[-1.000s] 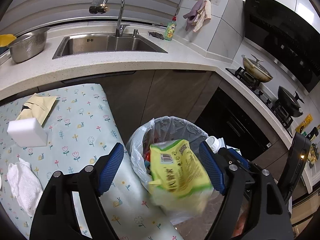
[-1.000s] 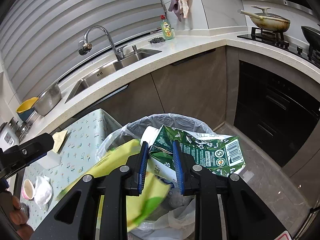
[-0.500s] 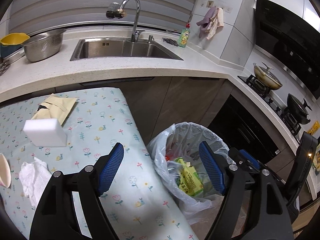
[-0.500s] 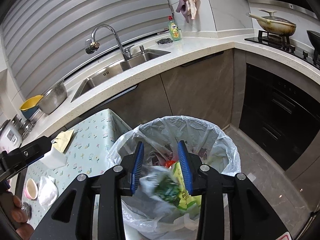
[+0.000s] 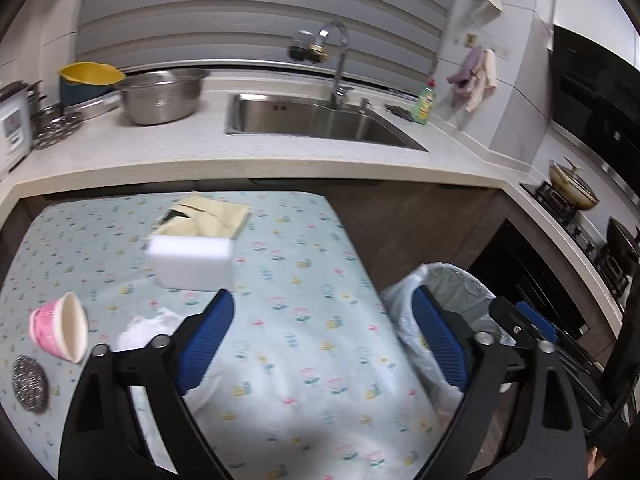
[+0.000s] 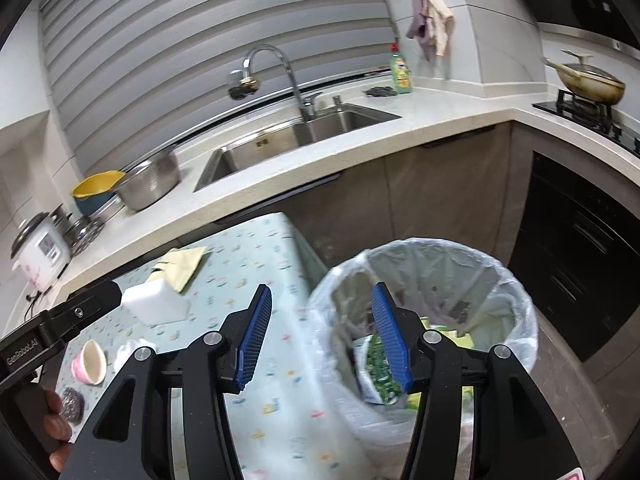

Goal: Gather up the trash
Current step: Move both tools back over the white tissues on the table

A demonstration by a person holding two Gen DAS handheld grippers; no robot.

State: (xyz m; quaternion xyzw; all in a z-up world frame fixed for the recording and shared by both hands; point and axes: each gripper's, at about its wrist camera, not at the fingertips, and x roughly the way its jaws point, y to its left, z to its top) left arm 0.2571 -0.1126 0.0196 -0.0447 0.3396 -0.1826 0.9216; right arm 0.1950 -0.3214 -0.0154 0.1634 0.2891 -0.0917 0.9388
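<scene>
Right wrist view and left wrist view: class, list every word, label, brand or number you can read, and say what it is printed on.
"GenRobot.AI": white lettering on the black body of the left tongs, seen in the right wrist view.
Dish soap bottle label: too blurred to read.
Rice cooker panel: too small to read.
Green package in the trash bin: print unreadable.
Sink stamp: illegible.

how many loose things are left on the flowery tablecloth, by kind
paper cup: 1
steel scourer: 1
crumpled tissue: 1
white sponge block: 1
yellow packet: 1
total: 5
</scene>
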